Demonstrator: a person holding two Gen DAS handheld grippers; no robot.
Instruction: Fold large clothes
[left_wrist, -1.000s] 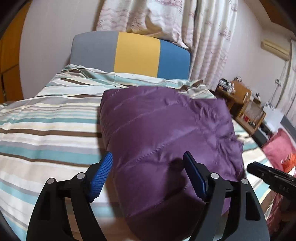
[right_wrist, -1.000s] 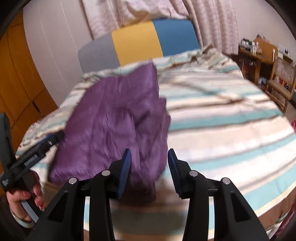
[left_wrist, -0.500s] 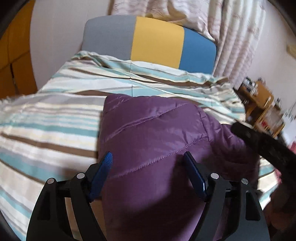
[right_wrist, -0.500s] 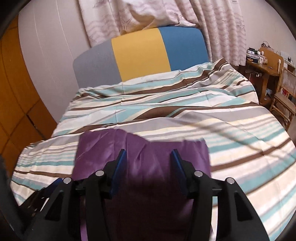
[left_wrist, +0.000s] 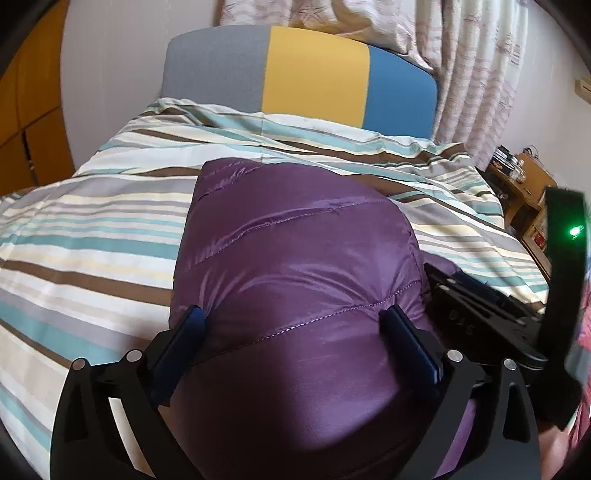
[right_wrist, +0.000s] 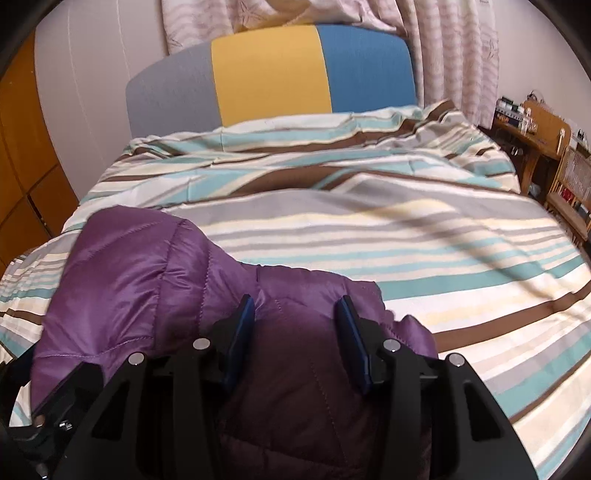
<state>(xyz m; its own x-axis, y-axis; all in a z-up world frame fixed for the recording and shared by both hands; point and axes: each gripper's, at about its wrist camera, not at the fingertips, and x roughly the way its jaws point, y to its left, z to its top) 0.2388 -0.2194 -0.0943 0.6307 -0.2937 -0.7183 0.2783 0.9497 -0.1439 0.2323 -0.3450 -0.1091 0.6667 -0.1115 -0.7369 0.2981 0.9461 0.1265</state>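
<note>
Two grippers now sit low over the jacket (left_wrist: 295, 266), which a second ago hung raised and half open and now lies as a folded bundle on the bed (left_wrist: 92, 229), near its foot edge. Left gripper (left_wrist: 295, 332): jaws opening wide, jacket between them, not pinched. Right gripper (right_wrist: 295, 325): about half open, closing slightly, astride the jacket's right edge, no clear grip. Fold looks laid; next comes tidying.
</note>
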